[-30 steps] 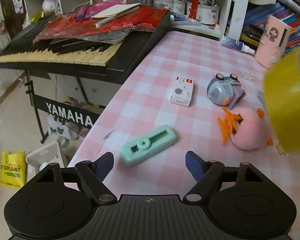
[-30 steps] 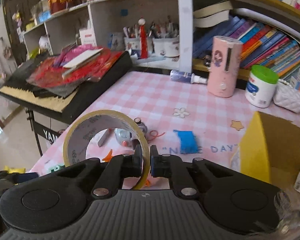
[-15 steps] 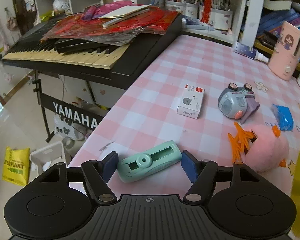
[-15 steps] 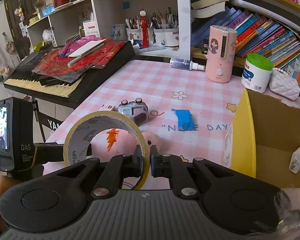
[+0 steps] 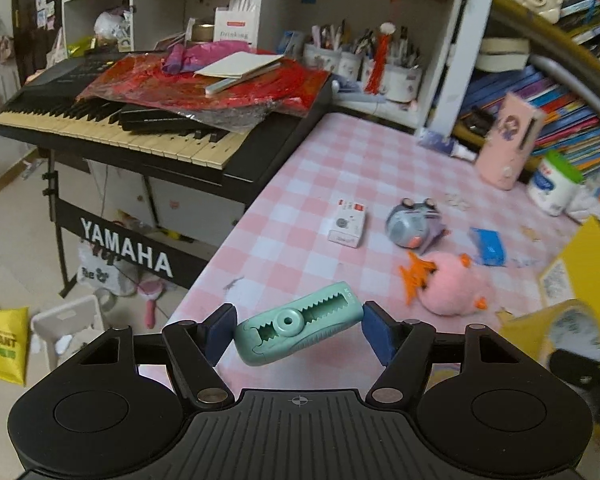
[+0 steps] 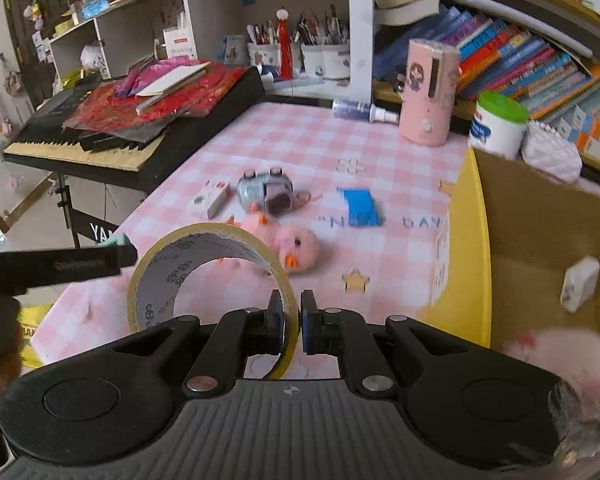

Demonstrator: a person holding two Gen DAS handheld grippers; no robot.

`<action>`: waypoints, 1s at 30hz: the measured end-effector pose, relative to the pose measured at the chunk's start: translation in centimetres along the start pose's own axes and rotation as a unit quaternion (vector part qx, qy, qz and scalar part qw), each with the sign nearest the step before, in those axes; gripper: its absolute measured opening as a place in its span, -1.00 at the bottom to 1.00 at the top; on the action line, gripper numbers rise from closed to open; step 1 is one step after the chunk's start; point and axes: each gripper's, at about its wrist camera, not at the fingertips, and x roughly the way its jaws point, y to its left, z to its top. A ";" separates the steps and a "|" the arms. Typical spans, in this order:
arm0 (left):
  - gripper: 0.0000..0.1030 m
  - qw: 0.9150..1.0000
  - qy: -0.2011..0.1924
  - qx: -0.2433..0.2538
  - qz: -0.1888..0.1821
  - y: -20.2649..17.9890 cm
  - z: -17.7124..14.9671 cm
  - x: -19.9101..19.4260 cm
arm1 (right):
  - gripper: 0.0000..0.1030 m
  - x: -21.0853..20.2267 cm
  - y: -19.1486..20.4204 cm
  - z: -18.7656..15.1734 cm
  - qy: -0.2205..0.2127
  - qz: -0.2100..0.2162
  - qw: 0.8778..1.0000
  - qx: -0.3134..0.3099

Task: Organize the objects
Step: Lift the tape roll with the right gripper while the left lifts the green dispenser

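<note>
Gripping a mint-green toothed clip (image 5: 296, 330) end to end, the left gripper (image 5: 296, 330) has one blue pad on each short end of it, and the clip hangs tilted above the near edge of the bench (image 5: 340, 152), clear of the pink checked cloth. The right gripper (image 6: 291, 320) is clenched on the band of a yellow tape roll (image 6: 208, 276), one finger inside the ring and one outside, so the roll stands on edge to the left of the fingers and off the bench.

On the cloth lie a small white box (image 5: 348, 226), a grey-blue toy (image 5: 412, 226) just beside it, a blue packet (image 5: 488, 246) and a pink plush chick (image 5: 452, 284) with orange feet, the chick lying between the toy and the near edge. A yellow cardboard box (image 6: 466, 240) stands open at the right end of the bench; inside it a small white bottle (image 6: 580, 284) lies near the side wall, and something pink and fluffy (image 6: 560, 360) sits in its near corner, too blurred to name. At the far side stand a pink cylinder (image 6: 430, 92) and a white tub with a green lid (image 6: 498, 124), close together, with a spray bottle (image 6: 360, 110) lying to their left. A black keyboard (image 5: 112, 132) piled with red wrapping stands just off the left edge of the bench.
</note>
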 end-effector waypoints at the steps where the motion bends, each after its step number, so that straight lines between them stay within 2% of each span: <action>1: 0.32 1.000 -0.003 0.004 -0.005 0.0 -0.2 -0.6 | -0.84 -0.2 0.2 -0.3 0.001 -0.001 1.000 0.006; 8: 0.33 0.999 -0.021 0.037 -0.033 0.4 -2.3 -4.2 | -0.84 -2.1 1.3 -2.6 0.002 -0.012 0.999 0.036; 15: 0.33 0.998 -0.011 0.046 -0.052 2.3 -4.9 -7.5 | -0.84 -4.5 3.0 -5.6 0.013 -0.012 0.998 0.062; 30: 0.33 0.993 -0.027 0.071 -0.092 4.1 -8.7 -13.4 | -0.84 -10.5 6.0 -11.2 -0.002 -0.029 0.995 0.098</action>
